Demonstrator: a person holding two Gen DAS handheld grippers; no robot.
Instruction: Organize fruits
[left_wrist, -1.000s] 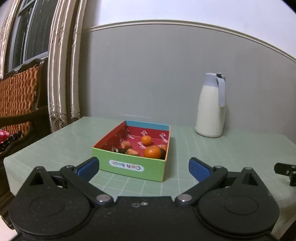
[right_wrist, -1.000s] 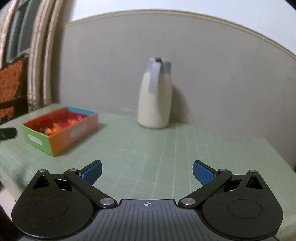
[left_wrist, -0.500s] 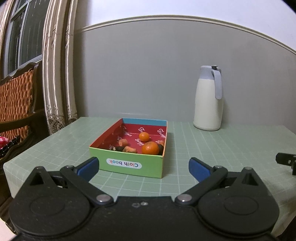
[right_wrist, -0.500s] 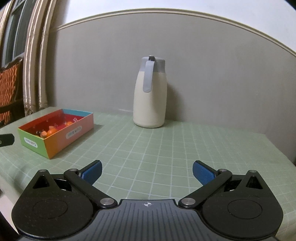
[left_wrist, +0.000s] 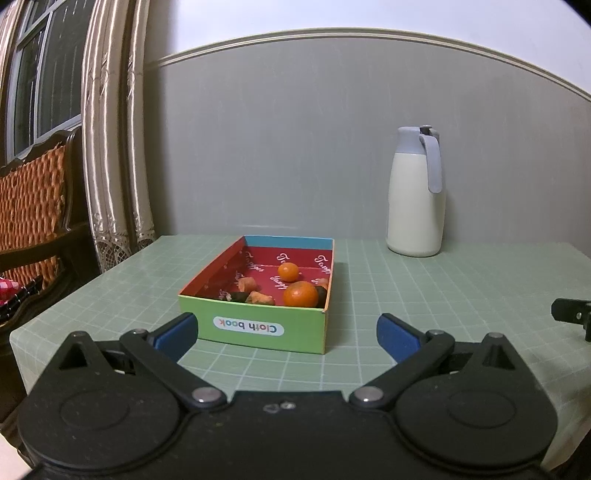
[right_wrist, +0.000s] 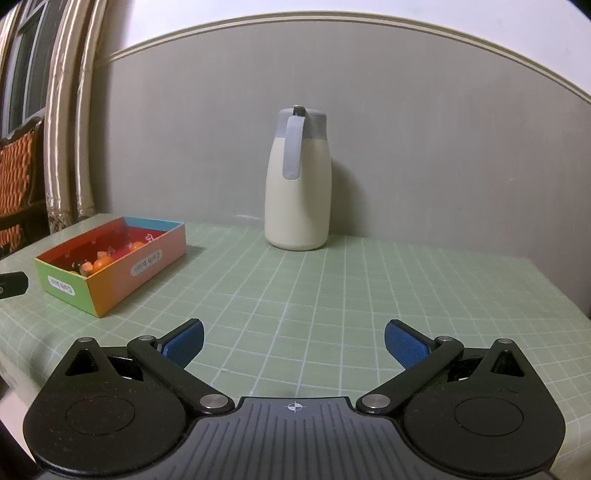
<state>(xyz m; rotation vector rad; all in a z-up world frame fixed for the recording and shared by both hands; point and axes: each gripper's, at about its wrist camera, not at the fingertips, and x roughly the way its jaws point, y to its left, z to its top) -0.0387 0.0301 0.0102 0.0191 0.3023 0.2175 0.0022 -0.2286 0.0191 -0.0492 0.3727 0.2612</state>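
Observation:
A colourful cardboard box (left_wrist: 258, 326) with a red inside stands on the green grid table. It holds a large orange (left_wrist: 300, 294), a smaller orange (left_wrist: 288, 271), small orange-brown pieces (left_wrist: 246, 284) and a dark piece (left_wrist: 239, 296). My left gripper (left_wrist: 286, 334) is open and empty, just in front of the box's near wall. My right gripper (right_wrist: 293, 343) is open and empty over bare table. The box (right_wrist: 110, 271) lies to its far left, with fruit (right_wrist: 101, 263) showing inside.
A cream jug with a grey lid (left_wrist: 415, 195) stands at the back by the wall, and also shows in the right wrist view (right_wrist: 297, 181). A wicker chair (left_wrist: 29, 218) and curtains (left_wrist: 110, 147) are left of the table. The table's edges run close on both sides.
Both views have levelled and shifted slightly; the box and the jug sit a little nearer the centre. Both grippers stay open and empty.

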